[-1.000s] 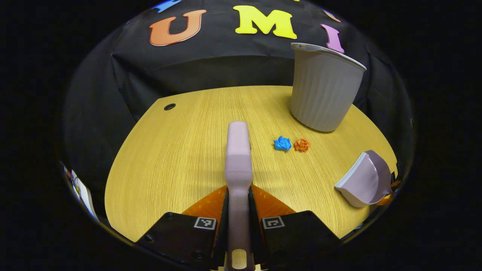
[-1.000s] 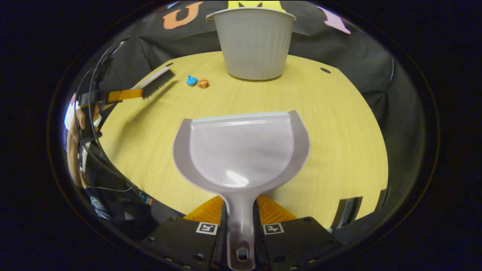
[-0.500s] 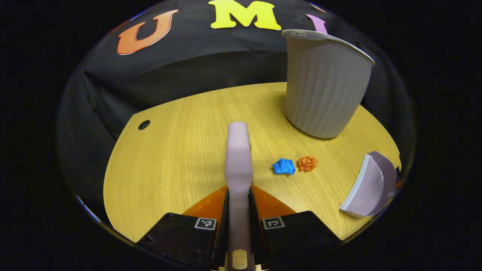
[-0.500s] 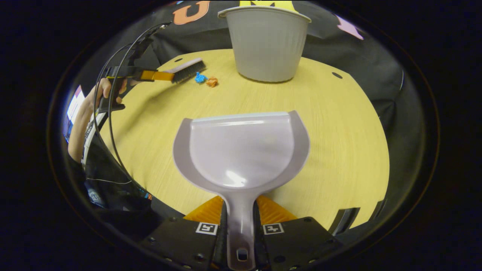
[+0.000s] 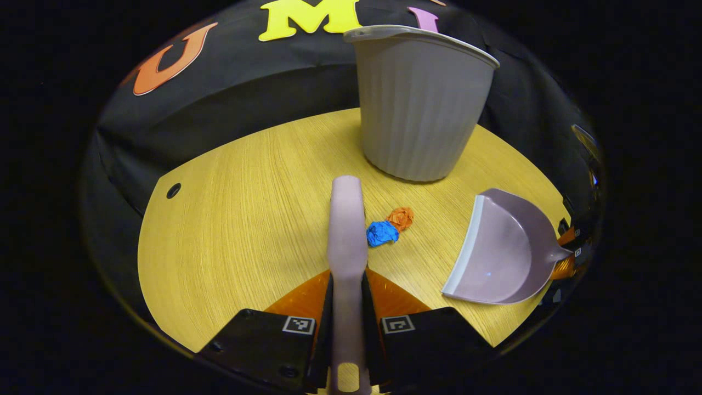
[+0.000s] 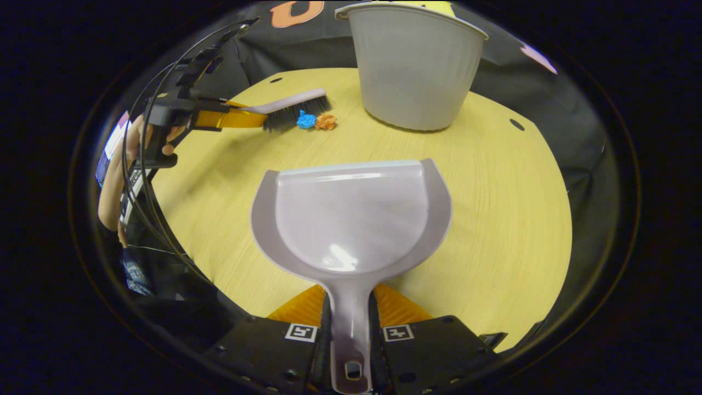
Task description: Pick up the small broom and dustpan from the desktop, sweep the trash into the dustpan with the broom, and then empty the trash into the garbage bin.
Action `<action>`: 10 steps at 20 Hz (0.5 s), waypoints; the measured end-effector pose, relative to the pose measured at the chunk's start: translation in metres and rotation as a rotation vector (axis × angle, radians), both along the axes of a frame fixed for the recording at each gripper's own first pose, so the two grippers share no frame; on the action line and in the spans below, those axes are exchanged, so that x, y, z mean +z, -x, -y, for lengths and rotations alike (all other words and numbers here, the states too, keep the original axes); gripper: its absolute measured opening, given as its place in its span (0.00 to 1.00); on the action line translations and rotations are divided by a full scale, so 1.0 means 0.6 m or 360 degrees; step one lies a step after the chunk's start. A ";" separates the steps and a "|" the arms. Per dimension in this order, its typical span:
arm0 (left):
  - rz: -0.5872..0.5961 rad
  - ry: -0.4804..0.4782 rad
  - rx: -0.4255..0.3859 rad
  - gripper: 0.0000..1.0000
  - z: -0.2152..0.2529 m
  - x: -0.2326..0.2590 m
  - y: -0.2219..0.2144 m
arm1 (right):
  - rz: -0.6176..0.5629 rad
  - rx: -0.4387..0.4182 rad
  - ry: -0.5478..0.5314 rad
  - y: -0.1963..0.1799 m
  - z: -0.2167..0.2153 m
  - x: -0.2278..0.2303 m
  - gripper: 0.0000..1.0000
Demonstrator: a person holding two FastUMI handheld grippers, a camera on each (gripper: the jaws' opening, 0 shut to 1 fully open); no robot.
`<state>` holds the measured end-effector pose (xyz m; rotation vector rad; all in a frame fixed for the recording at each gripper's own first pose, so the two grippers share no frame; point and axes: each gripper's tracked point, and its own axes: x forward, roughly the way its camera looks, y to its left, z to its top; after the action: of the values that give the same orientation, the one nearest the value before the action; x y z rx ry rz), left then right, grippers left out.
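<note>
I have the left gripper [image 5: 347, 307] clamped on the handle of the small broom [image 5: 346, 230], both fingers pressing its sides, and the right gripper [image 6: 349, 323] clamped the same way on the stem of the dustpan [image 6: 351, 219]. In the right gripper view the broom's bristles sit just beside the blue paper wad [image 6: 306, 119], with the orange wad [image 6: 326, 122] touching or nearly touching it on the far side; both lie on the desktop [image 5: 230, 219] a little in front of the garbage bin [image 5: 419, 109]. In the left gripper view the dustpan hangs off to the right, its open lip facing the wads but well apart from them, and I cannot tell whether that lip rests on the wood or floats above it. That gap is my main worry: if I sweep now, the wads will roll across bare desktop and may stop short of the pan, or slip under its lip if it is lifted. The wads look light and crumpled, so I judge a fast stroke could flick them past the pan or off the table edge. The two could also split, one riding the bristles while the other skids toward the bin's base, where the broom would have little room to reach it. I would bring the pan close and press its lip flat first.
</note>
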<state>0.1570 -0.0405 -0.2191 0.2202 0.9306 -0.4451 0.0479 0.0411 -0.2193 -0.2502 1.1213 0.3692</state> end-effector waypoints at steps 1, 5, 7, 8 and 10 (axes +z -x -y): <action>-0.0001 -0.0019 -0.0052 0.30 0.015 0.008 0.015 | 0.0000 0.0012 0.0003 -0.002 0.003 -0.003 0.29; -0.0063 0.0025 -0.0239 0.30 0.094 0.041 0.079 | 0.0010 0.0035 0.0007 0.003 0.008 -0.009 0.29; -0.0108 0.0090 -0.0320 0.30 0.137 0.064 0.112 | 0.0015 0.0045 0.0008 0.006 0.011 -0.010 0.29; -0.0127 0.0120 -0.0345 0.30 0.154 0.077 0.124 | 0.0017 0.0046 0.0003 0.008 0.012 -0.008 0.29; -0.0145 0.0163 -0.0346 0.30 0.177 0.105 0.133 | 0.0027 0.0047 -0.0005 0.011 0.015 -0.007 0.29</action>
<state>0.0772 -0.1469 -0.1562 0.2099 0.9740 -0.7067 0.0413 0.0318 -0.2237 -0.2670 1.1011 0.3941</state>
